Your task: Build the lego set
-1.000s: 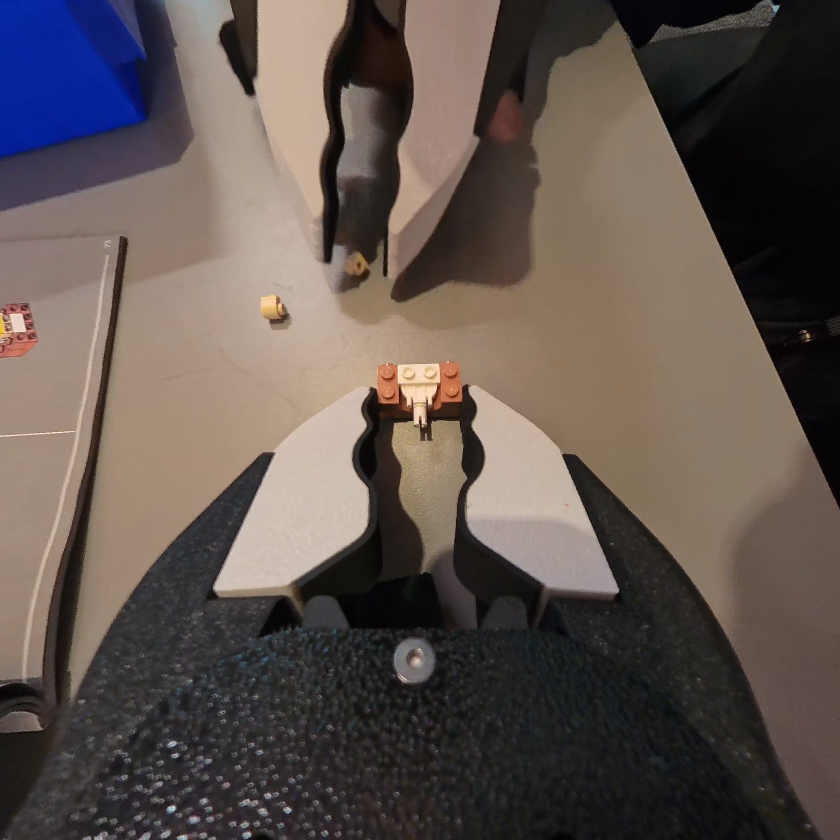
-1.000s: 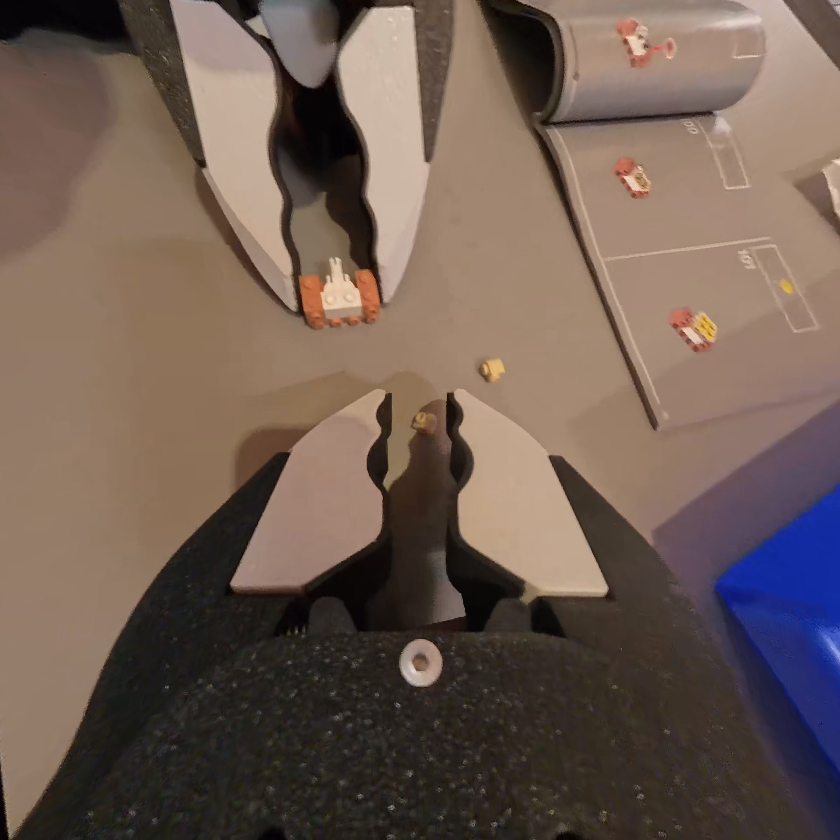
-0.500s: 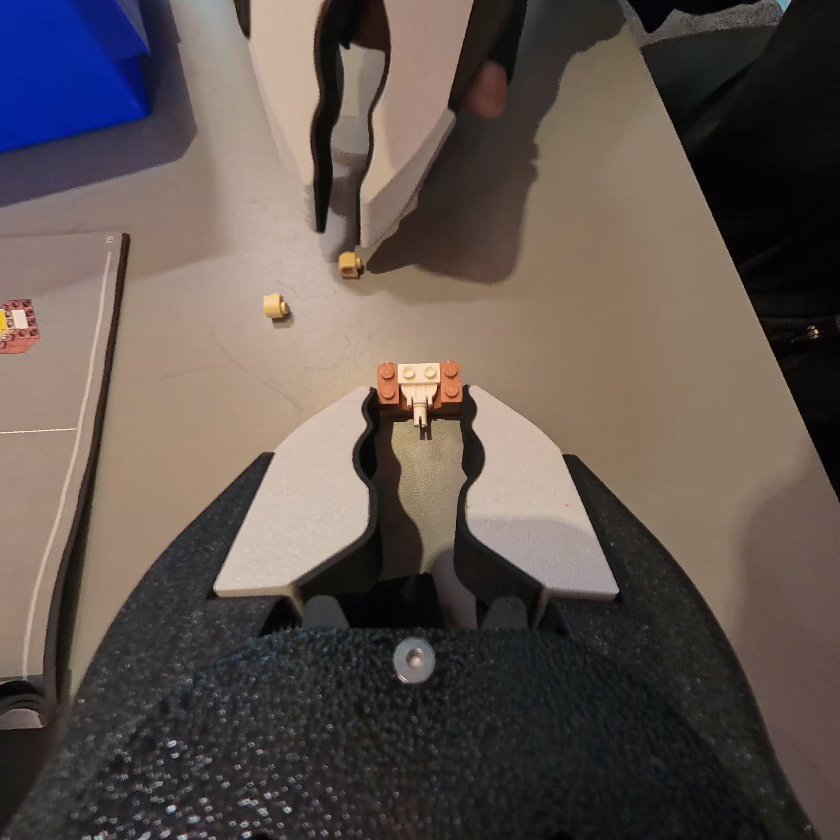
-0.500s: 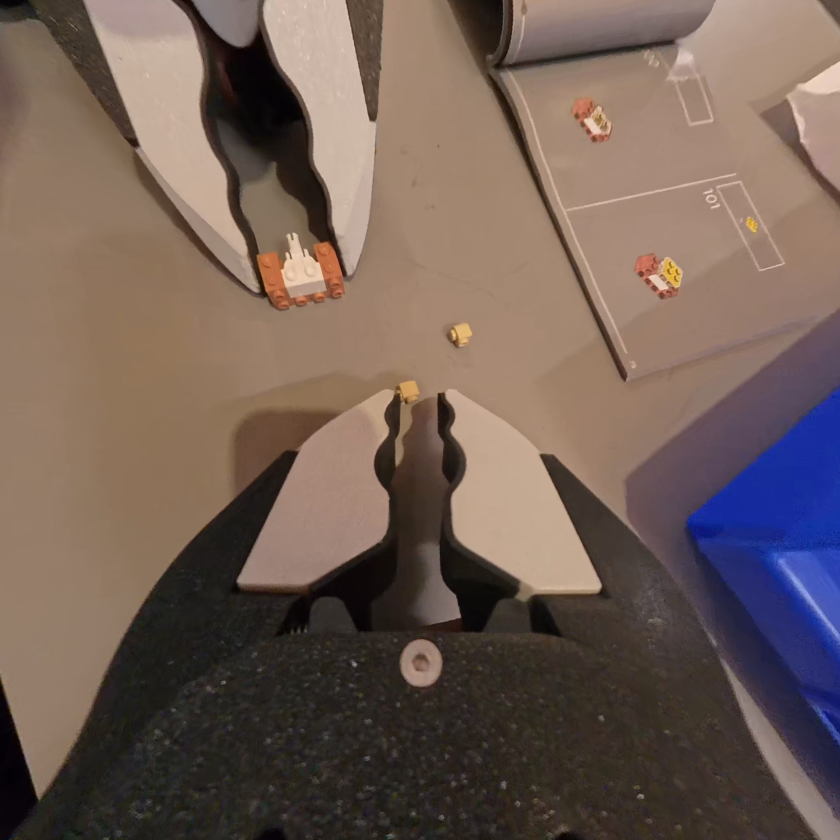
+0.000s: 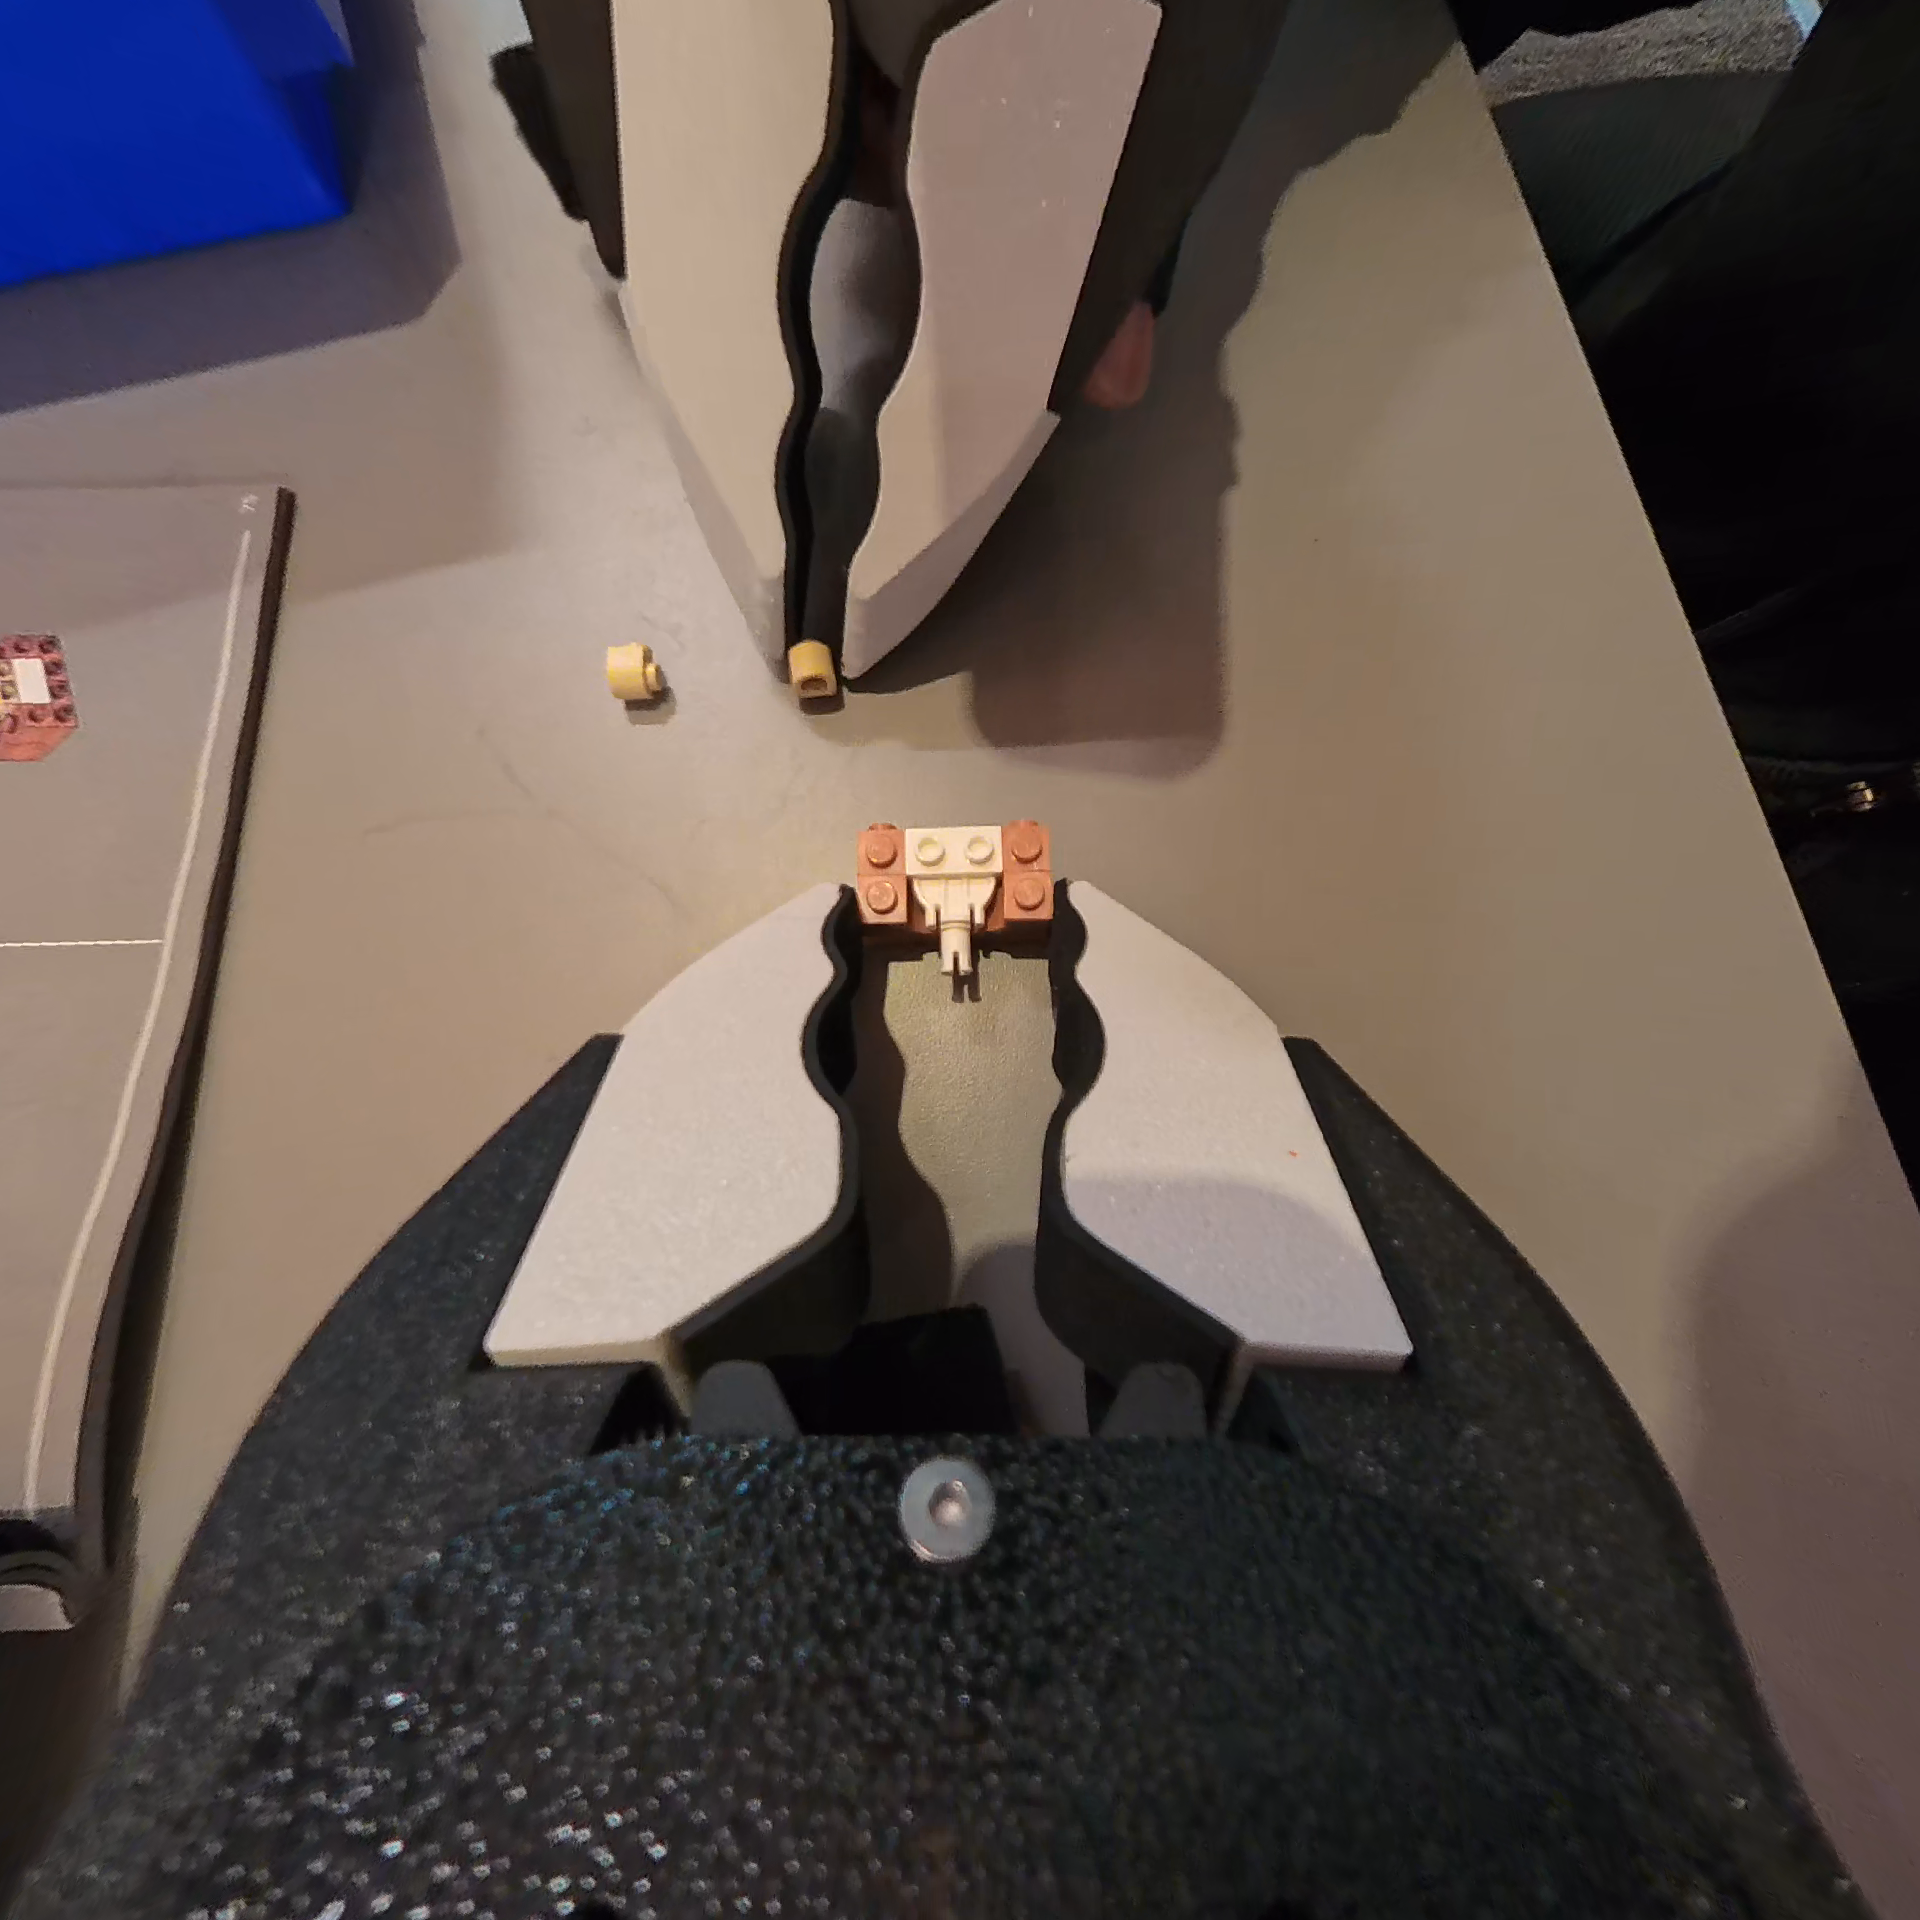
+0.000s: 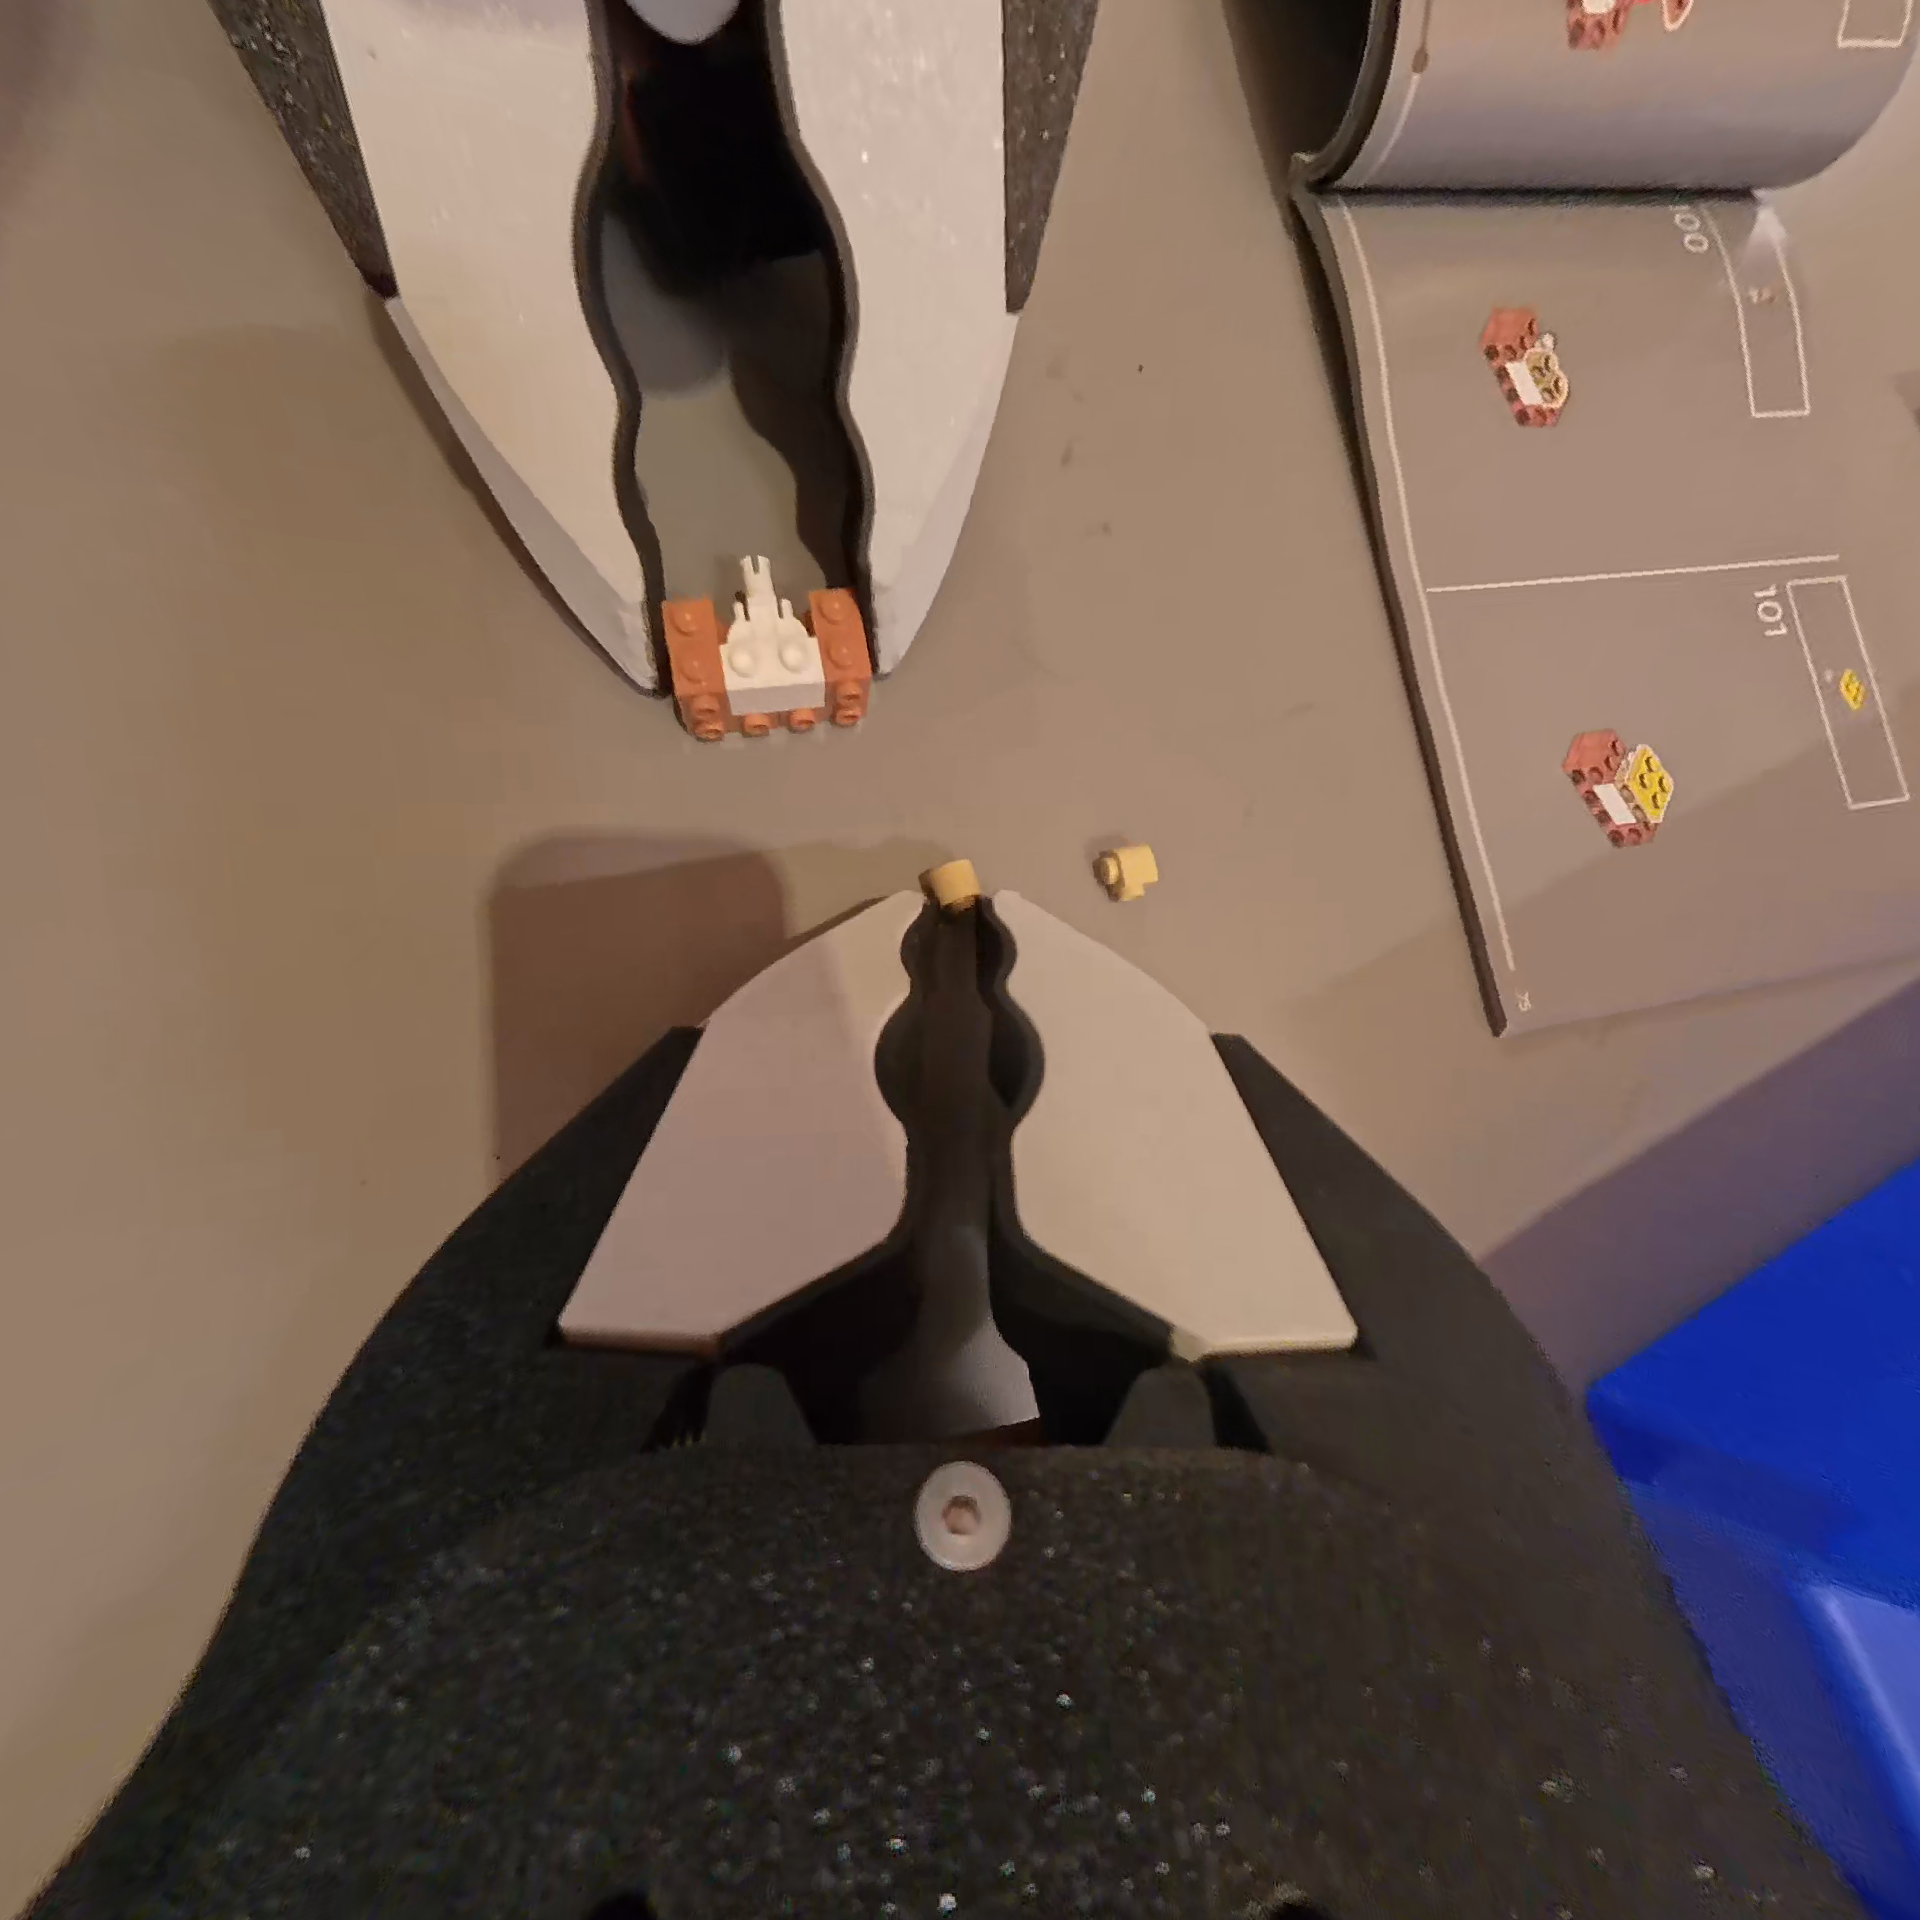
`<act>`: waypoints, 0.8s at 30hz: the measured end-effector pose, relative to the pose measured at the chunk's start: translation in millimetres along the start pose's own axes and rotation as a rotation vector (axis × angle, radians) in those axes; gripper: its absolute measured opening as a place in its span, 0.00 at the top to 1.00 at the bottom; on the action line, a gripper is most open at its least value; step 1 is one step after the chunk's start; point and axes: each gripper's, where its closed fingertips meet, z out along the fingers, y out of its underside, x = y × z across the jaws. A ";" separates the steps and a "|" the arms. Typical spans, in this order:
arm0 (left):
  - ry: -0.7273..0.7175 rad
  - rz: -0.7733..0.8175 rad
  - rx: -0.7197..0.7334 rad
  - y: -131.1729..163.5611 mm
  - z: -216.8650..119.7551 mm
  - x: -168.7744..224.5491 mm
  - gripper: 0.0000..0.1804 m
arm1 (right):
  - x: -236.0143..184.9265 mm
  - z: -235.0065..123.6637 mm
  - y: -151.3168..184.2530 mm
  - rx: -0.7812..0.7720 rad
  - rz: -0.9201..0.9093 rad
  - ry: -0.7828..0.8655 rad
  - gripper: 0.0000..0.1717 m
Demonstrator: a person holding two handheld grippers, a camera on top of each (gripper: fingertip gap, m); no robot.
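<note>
Two views are coming in to me, and I am starting with the left wrist view: my left gripper (image 5: 956, 904) is resting low on the grey tabletop (image 5: 1351, 831), its fingers (image 5: 727, 1039) pressing on either side of a brown and white brick assembly (image 5: 956, 878), whose white peg is pointing back between them. Ahead, my right gripper (image 5: 816, 649) is standing steeply, tips down, its fingers nearly together and pinching a small tan piece (image 5: 810, 675) right at the tabletop. A second tan piece (image 5: 632, 670) is lying just beside it to the left. A grey mat (image 5: 125, 935) with white lines is lying at the left edge, carrying a reddish brick model (image 5: 31, 696), and a blue bin (image 5: 156, 135) is sitting beyond it. Moving to the right wrist view, I am seeing the right gripper (image 6: 954, 902) narrowly closed on the tan piece (image 6: 951, 883) at its very tips, with the second tan piece (image 6: 1127, 871) near on the right. Opposite, the left gripper (image 6: 769, 665) is clamping the brick assembly (image 6: 769, 665). The mat (image 6: 1610, 499), partly rolled up at its far end, is holding more small brick models (image 6: 1621, 784), and the blue bin (image 6: 1766, 1455) is showing at lower right.
</note>
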 end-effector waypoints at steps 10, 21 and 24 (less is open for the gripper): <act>-0.005 0.019 -0.003 1.2 -0.9 0.8 0.72 | -6.2 -1.1 -19.8 0.076 -0.025 0.001 0.96; -0.097 -0.004 0.168 -28.4 -23.7 -15.5 0.82 | -7.4 -8.3 -41.3 0.165 -0.054 0.028 0.96; -0.099 -0.004 0.183 -31.6 -23.3 -15.0 0.87 | -9.6 -7.4 -43.6 0.171 -0.064 0.026 0.96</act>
